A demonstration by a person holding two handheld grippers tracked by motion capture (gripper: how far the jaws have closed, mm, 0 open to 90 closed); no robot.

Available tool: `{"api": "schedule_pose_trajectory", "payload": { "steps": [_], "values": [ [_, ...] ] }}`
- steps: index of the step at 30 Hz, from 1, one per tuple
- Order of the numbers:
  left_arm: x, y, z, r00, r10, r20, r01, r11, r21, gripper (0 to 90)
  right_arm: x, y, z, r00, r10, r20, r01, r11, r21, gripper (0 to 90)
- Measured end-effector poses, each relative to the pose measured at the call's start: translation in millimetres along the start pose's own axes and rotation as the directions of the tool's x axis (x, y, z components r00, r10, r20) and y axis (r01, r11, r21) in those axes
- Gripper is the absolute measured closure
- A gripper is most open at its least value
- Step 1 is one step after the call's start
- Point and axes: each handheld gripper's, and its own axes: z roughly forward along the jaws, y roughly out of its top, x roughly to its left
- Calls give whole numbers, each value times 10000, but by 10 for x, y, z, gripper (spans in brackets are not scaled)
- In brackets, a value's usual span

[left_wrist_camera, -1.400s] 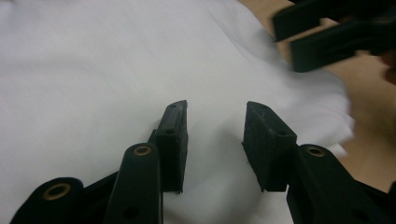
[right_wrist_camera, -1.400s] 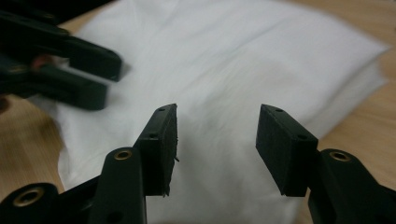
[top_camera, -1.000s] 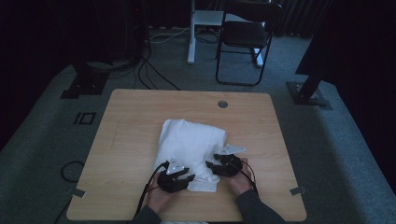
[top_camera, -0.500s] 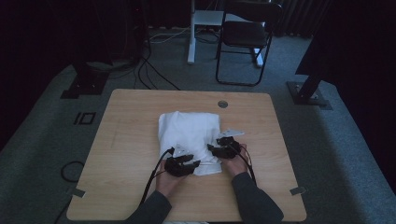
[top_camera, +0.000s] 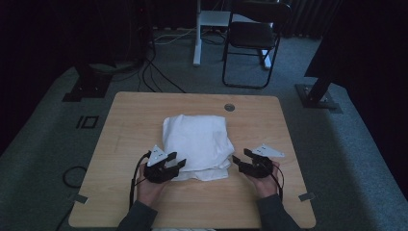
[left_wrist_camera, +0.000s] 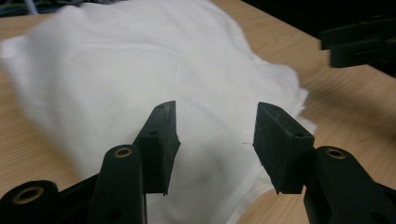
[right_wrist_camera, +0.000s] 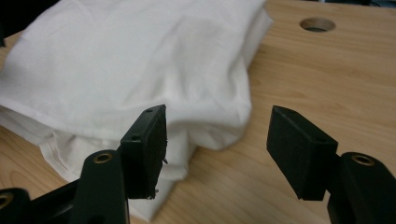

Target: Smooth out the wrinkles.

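Observation:
A folded white cloth [top_camera: 197, 144] lies in the middle of the wooden table [top_camera: 134, 115], its near edge loose and layered. My left gripper [top_camera: 175, 160] rests at the cloth's near left corner, open, with the cloth [left_wrist_camera: 140, 79] beyond its empty jaws. My right gripper [top_camera: 240, 159] sits just off the cloth's near right corner, open, over bare wood, with the folded edge [right_wrist_camera: 140, 79] in front of it. The other gripper [left_wrist_camera: 364, 44] shows at the upper right of the left gripper view.
A round cable hole [top_camera: 229, 107] is in the table near its far edge, also visible as the hole [right_wrist_camera: 317, 24] in the right gripper view. A black chair [top_camera: 252, 38] and white stand [top_camera: 197, 33] are on the floor beyond the table, with cables [top_camera: 154, 72] to the left.
Both grippers have drawn back off the cloth and apart, the left to the near left corner, the right to the near right side. The cloth now lies folded more squarely.

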Motion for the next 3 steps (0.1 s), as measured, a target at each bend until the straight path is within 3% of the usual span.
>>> {"api": "schedule_pose_trajectory", "payload": {
  "steps": [3],
  "values": [
    [103,-26,-80,9995,-108,-287,105,9999,-105,497,-85,-41,-51,9994,340,43,-340,9994,21,373]
  ]
}}
